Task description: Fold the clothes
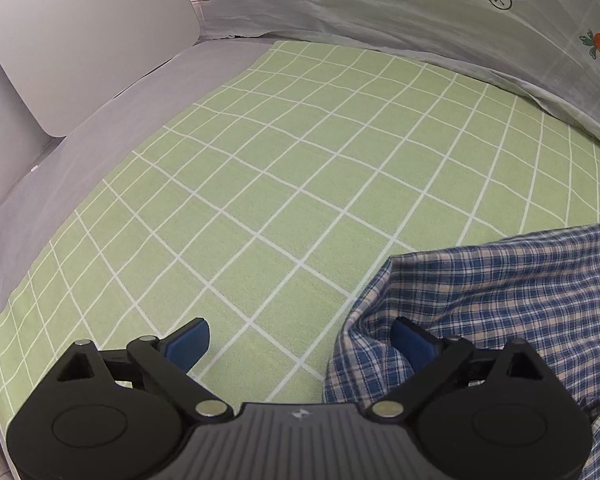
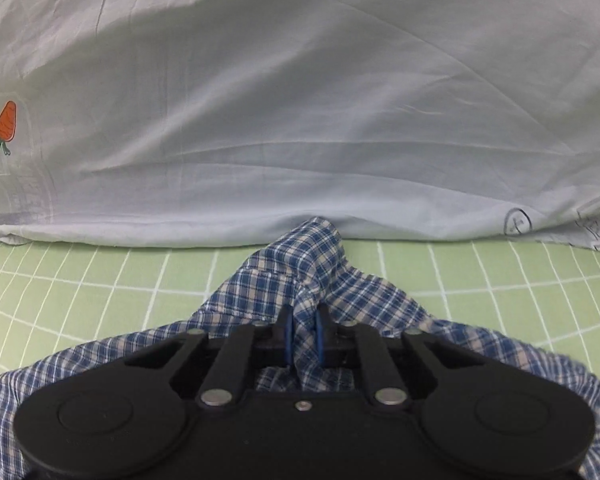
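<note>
A blue and cream plaid shirt lies crumpled on a green sheet with a white grid. My left gripper stands open wide at the shirt's left edge; its right blue pad rests against the fabric and its left pad hovers over bare sheet. In the right wrist view the plaid shirt rises in a bunched fold toward the quilt. My right gripper is shut on that fold, with cloth pinched between the two blue pads.
A white quilt with a carrot print is piled along the far side of the sheet. A grey-white panel stands at the far left, beside a pale border strip of the bed.
</note>
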`<control>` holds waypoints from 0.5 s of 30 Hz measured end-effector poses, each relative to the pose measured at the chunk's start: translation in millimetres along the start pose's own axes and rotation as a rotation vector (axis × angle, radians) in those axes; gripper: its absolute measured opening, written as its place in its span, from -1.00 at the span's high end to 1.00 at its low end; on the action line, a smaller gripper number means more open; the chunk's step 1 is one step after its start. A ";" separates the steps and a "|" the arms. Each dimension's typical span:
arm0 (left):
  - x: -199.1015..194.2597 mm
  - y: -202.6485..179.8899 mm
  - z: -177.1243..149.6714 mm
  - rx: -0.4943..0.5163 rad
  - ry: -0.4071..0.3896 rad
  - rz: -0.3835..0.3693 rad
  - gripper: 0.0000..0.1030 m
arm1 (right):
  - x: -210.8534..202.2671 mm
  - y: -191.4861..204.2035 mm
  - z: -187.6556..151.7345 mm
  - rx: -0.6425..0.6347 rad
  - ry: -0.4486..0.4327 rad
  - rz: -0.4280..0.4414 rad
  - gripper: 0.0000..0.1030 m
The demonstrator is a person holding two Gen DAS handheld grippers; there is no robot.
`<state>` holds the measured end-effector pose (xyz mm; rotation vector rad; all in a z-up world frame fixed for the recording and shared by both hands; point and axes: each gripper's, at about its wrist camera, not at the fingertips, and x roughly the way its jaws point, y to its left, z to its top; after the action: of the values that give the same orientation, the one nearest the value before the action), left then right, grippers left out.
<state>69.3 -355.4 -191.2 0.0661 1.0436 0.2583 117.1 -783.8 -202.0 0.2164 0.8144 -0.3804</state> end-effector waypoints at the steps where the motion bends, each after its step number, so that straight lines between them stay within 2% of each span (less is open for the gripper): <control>1: -0.1 -0.6 -0.1 0.001 -0.002 0.002 -0.89 | 7.0 6.6 6.3 -0.015 -0.007 0.011 0.78; 4: 0.3 -2.0 -0.7 0.006 -0.008 0.002 -0.89 | 22.3 12.9 20.2 -0.006 -0.029 0.090 0.76; 6: 0.9 -1.7 -0.7 0.003 -0.009 -0.001 -0.89 | 16.4 11.0 26.2 0.008 -0.039 0.100 0.74; 7: 1.1 -1.0 -0.7 -0.005 -0.007 -0.003 -0.89 | 6.0 7.0 25.5 0.030 -0.073 0.113 0.64; 8: 1.6 -0.1 -0.7 -0.017 -0.004 -0.006 -0.89 | -7.1 2.0 22.8 0.053 -0.113 0.116 0.40; 10: 2.6 2.4 -1.0 -0.040 0.000 -0.015 -0.89 | -33.6 -11.5 14.1 0.084 -0.168 0.069 0.11; 11: 3.2 3.8 -1.3 -0.050 0.002 -0.019 -0.89 | -43.1 -17.5 9.2 0.089 -0.189 0.048 0.09; 12: 3.7 5.1 -1.2 -0.059 0.004 -0.024 -0.89 | -47.3 -26.2 4.4 0.084 -0.181 0.032 0.08; 13: 4.2 5.9 -1.1 -0.066 0.006 -0.029 -0.89 | -51.4 -34.9 -0.3 0.078 -0.173 0.016 -0.05; 14: 4.7 6.7 -0.9 -0.074 0.009 -0.033 -0.89 | -55.5 -43.7 -5.0 0.073 -0.165 0.001 -0.28; 15: 4.8 7.2 -0.8 -0.080 0.013 -0.037 -0.89 | -53.7 -51.0 -10.7 0.071 -0.139 -0.018 -0.37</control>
<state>69.6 -347.2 -194.4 -0.0272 1.0451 0.2675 55.5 -813.5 -171.4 0.2461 0.6670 -0.4373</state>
